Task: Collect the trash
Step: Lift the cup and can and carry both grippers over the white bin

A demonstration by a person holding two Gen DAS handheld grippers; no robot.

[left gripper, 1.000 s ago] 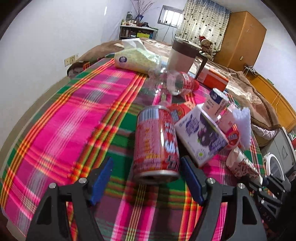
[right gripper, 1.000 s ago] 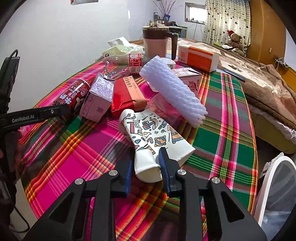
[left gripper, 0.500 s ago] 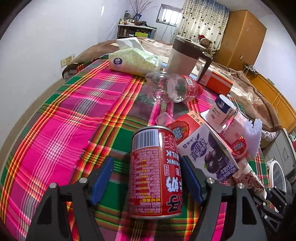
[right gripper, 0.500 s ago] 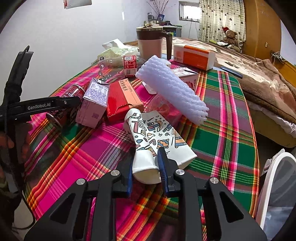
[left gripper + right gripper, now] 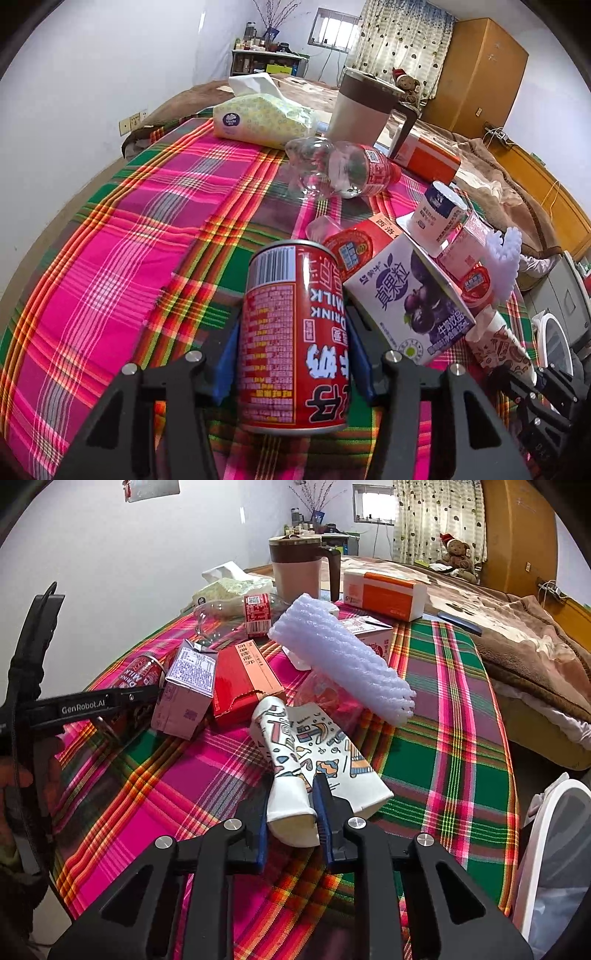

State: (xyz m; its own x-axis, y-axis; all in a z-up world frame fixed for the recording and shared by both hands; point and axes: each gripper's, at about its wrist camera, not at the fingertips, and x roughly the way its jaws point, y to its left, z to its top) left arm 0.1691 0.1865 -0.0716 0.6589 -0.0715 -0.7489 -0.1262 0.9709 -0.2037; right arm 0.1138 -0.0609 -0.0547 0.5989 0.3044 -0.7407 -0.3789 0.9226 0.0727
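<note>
Left tongs, lower centre, were closing with pads against the red milk can. Right tongs pinched the flattened paper cup tight.

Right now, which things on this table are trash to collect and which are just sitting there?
Trash:
red milk drink can, left gripper closing on it
crushed paper cup, in right gripper
purple milk carton
empty plastic bottle
white foam netting

Just there:
tissue pack
lidded jug
teddy bear

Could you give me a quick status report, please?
Left hand-held gripper closing round red can. Right hand-held gripper shut on paper cup. Nothing blocking.
</note>
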